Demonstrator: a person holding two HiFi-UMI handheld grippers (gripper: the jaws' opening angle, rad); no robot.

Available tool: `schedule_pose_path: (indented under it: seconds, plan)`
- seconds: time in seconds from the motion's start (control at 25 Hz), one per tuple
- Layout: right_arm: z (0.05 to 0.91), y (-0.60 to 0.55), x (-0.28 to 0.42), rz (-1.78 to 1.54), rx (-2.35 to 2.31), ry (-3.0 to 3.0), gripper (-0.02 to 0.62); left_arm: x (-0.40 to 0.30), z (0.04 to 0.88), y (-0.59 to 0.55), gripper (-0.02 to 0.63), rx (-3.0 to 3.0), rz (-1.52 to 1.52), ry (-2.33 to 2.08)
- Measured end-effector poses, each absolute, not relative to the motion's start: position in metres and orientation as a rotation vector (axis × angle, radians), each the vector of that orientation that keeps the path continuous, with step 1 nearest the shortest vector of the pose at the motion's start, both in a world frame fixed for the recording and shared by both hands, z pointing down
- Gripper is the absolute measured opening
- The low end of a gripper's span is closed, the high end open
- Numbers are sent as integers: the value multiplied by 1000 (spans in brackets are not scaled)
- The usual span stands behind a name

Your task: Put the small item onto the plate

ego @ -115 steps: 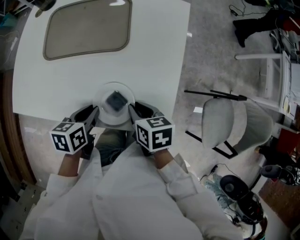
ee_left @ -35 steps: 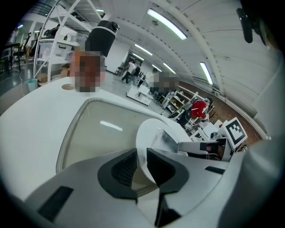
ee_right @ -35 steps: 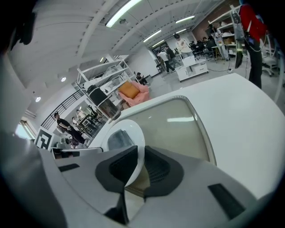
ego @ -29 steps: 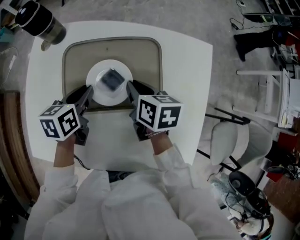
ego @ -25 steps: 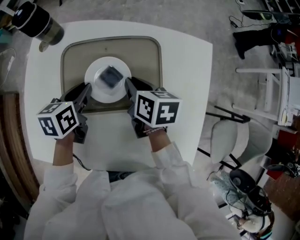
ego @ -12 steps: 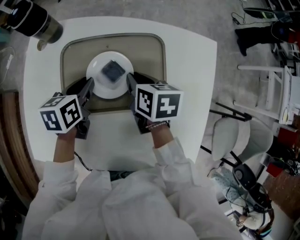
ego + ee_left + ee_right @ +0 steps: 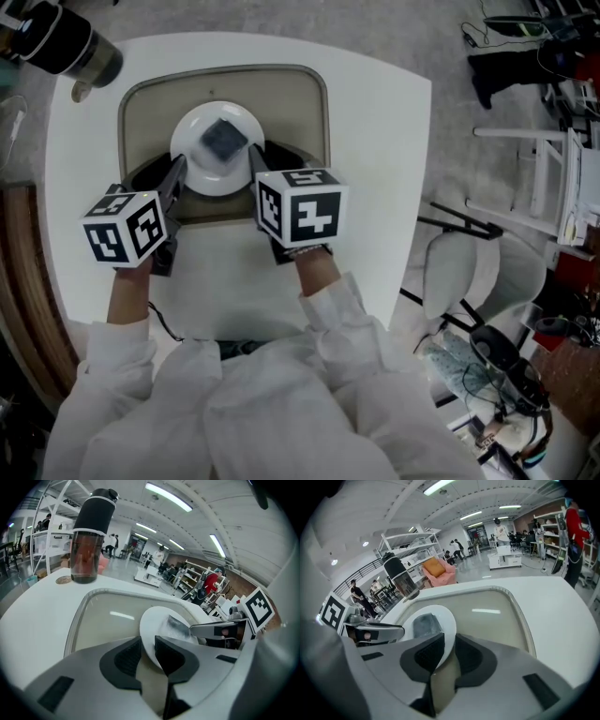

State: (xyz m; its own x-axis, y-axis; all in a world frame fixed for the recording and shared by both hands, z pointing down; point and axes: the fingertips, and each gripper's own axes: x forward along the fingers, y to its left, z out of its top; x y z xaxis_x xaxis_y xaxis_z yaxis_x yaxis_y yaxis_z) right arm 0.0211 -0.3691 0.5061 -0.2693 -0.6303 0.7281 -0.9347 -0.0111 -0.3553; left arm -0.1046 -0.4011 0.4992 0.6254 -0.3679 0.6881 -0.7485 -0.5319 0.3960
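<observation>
Plate (image 7: 201, 174) and its load come first in the head view. It is a white round dish over the beige tray (image 7: 319, 112) on the white table (image 7: 380, 150), and the small item (image 7: 223, 139), a dark grey squarish piece, already lies near the plate's middle. The left gripper (image 7: 176, 169) and the right gripper (image 7: 255, 159) reach to opposite edges of the rim. A dark bottle (image 7: 70, 42) stands at the table's far left corner. Apart from the plate, the tray holds nothing that I can see. Whether the plate rests on the tray or hangs just above it cannot be told.

In the left gripper view, the plate (image 7: 152, 620) has its rim between the jaws of the left gripper (image 7: 147, 651). The pads look pressed on it, though the jaws have just been easing a little wider. The item (image 7: 176, 626) sits loose beyond the rim.

In the right gripper view, the right gripper (image 7: 449, 651) is clenched on the opposite rim of the plate (image 7: 447, 620), and the item (image 7: 424, 624) is just past its pads.

The plate looks stiff, smooth and breakable, so the thin rim may slip. Two opposite holds on the rim suit it. The item seems light and unfixed, and it would likely slide if the plate tips.
</observation>
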Motion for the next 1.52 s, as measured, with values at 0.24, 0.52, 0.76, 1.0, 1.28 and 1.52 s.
schedule_pose_path:
  seconds: [0.24,0.52,0.76,1.0,1.28,1.52]
  plan:
    - [504,-370,22,1065,1622,-1908,63,-104,499,-401,80,2176,715,-865]
    - [490,-362,32,1059,1682,-1932,63,-113,492,-404,80,2193,697,-936]
    - [470,-346,46,1095,1703,-2001,61,-108,473,-393,80,2190,641,-997]
    - [446,-325,25,1115,1625,-2188,61,-126,449,-369,78,2188,529,-1051]
    - [408,-284,27,1090,1514,-2423,48,-123,417,-316,55,2206,369,-1142]
    - [375,-234,33,1085,1387,-2537,31,-113,388,-264,20,2253,228,-1163]
